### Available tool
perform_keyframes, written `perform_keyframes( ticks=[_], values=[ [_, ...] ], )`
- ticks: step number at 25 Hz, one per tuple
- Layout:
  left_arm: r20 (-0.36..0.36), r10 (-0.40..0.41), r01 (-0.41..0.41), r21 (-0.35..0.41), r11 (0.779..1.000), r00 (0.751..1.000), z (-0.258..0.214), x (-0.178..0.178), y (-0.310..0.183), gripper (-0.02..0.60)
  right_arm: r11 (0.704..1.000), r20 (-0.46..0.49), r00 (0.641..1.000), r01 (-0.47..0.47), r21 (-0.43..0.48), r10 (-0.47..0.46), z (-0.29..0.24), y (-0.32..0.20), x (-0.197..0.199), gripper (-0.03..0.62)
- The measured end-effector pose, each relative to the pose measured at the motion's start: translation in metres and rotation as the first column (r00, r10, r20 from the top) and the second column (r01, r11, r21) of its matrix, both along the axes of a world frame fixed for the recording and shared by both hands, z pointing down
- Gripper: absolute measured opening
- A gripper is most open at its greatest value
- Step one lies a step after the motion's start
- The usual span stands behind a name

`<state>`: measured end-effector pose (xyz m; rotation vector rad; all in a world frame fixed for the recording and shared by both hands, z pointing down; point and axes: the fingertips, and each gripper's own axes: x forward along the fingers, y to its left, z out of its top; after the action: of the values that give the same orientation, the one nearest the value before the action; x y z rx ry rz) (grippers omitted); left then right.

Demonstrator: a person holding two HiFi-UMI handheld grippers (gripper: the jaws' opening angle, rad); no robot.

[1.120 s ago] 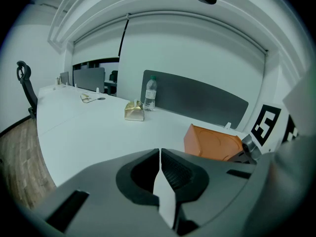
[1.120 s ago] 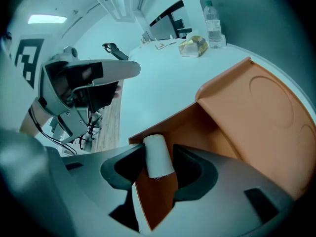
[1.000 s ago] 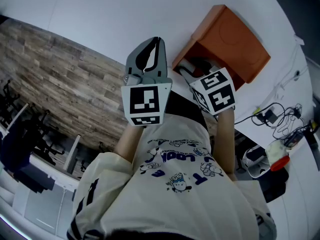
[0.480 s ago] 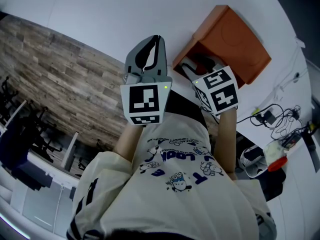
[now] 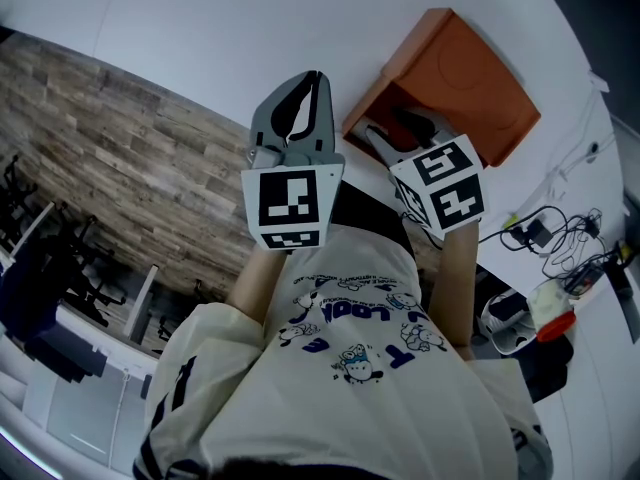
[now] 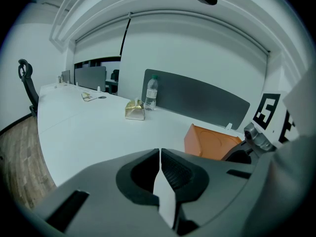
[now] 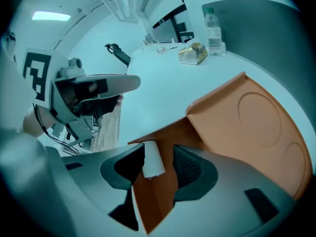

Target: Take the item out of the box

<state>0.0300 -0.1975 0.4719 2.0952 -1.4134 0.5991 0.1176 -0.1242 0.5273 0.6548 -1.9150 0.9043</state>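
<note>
Right tool (image 7: 160,163): the jaws are held apart at the open mouth of the box (image 5: 470,78); a small white item (image 7: 152,160) stands between them, against the pad at the left of the right gripper view, with a gap left to the other pad. Nothing is clamped yet.
Left tool (image 6: 159,157): the jaws are pressed together with nothing between them; it is held above the bare tabletop (image 5: 200,28), just beside the box.
Box: orange, laid on its side on the white tabletop, its opening turned toward the person.
Item: white and roll-like, set at the box's mouth and not yet drawn clear of it; it is not made out in the head view.
Change over the last 1 s: the right tool's marker cube (image 5: 445,183) is shifted slightly rightward in the head view, while the left tool and the box are left where they were.
Meaning for the task: the shift is judged to be a small alignment about the item, not an extraction; the grasp is judged still to be made.
Next move: the jaws would need to be closed on the item before any pull outward.
Risk: with only 1 pad touching, the item could be nudged deeper into the box.
</note>
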Motion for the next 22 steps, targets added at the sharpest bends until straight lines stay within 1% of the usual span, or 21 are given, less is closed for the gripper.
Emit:
perform_keyframes(
  ticks=[3, 8, 14, 18, 22],
  values=[
    [-0.001, 0.002, -0.002, 0.002, 1.0, 1.0, -0.001, 0.002, 0.0, 0.023, 0.998, 0.01, 0.998, 0.057, -0.021, -0.057, 0.0, 0.007, -0.005, 0.195],
    [-0.003, 0.0, 0.0, 0.003, 1.0, 1.0, -0.002, 0.0, 0.001, 0.023, 0.991, 0.021, 0.992, 0.124, -0.058, -0.123, 0.008, 0.014, -0.01, 0.195],
    [-0.006, -0.008, 0.008, 0.003, 1.0, 1.0, -0.002, -0.004, 0.003, 0.023, 0.973, 0.033, 0.978, 0.208, -0.103, -0.205, 0.013, 0.019, -0.013, 0.195],
    [-0.008, -0.015, 0.015, 0.002, 1.0, 1.0, -0.002, -0.006, 0.003, 0.023, 0.954, 0.044, 0.963, 0.269, -0.131, -0.265, 0.017, 0.023, -0.015, 0.195],
    [-0.009, -0.023, 0.023, -0.001, 1.0, 1.0, -0.002, -0.009, 0.003, 0.023, 0.942, 0.047, 0.954, 0.299, -0.154, -0.295, 0.02, 0.024, -0.017, 0.195]
  ],
)
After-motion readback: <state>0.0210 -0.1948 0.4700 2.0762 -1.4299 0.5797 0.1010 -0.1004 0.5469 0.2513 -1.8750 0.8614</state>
